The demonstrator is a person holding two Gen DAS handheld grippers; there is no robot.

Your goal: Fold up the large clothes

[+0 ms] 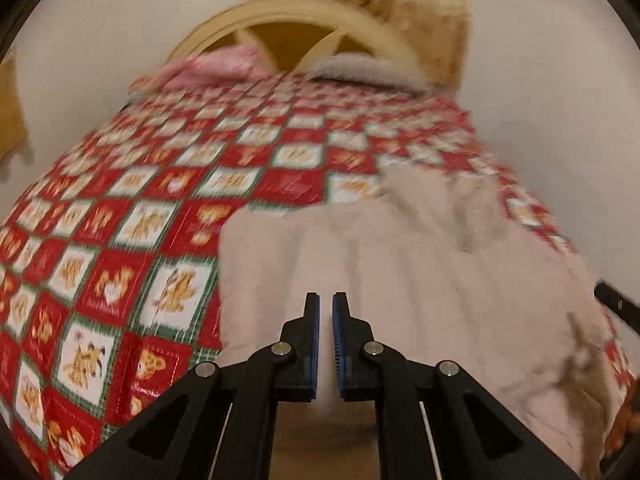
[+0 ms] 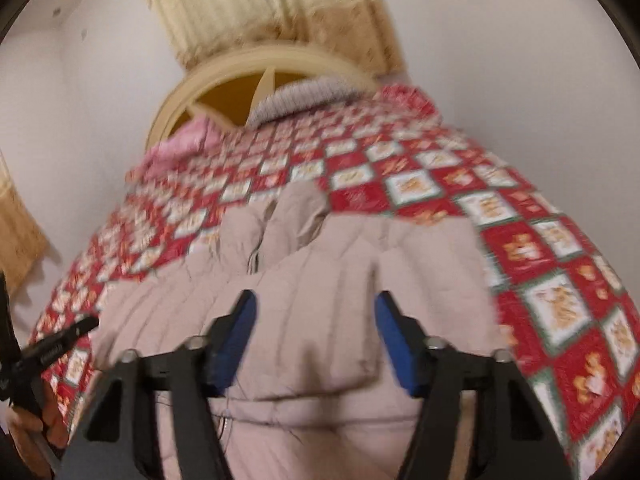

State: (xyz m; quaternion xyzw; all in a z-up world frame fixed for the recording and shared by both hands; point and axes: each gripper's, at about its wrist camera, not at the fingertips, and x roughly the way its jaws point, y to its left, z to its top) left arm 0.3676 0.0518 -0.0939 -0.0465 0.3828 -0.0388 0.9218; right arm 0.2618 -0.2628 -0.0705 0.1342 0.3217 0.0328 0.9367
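A bed [image 1: 248,168] in red-checked cover carries a beige padded jacket [image 1: 400,280] and pillows [image 1: 360,68].

A home bedroom. A bed [image 1: 168,184] fills both views, spread with a red-and-white checked quilt [image 2: 532,248] printed with small bear pictures. At its far end stands an arched cream wooden headboard [image 1: 280,12] against a plain white wall [image 1: 100,32], with a pink pillow [image 1: 224,64] and a grey one [image 2: 304,96] below it. Pale yellow curtains [image 2: 224,0] hang above the headboard.
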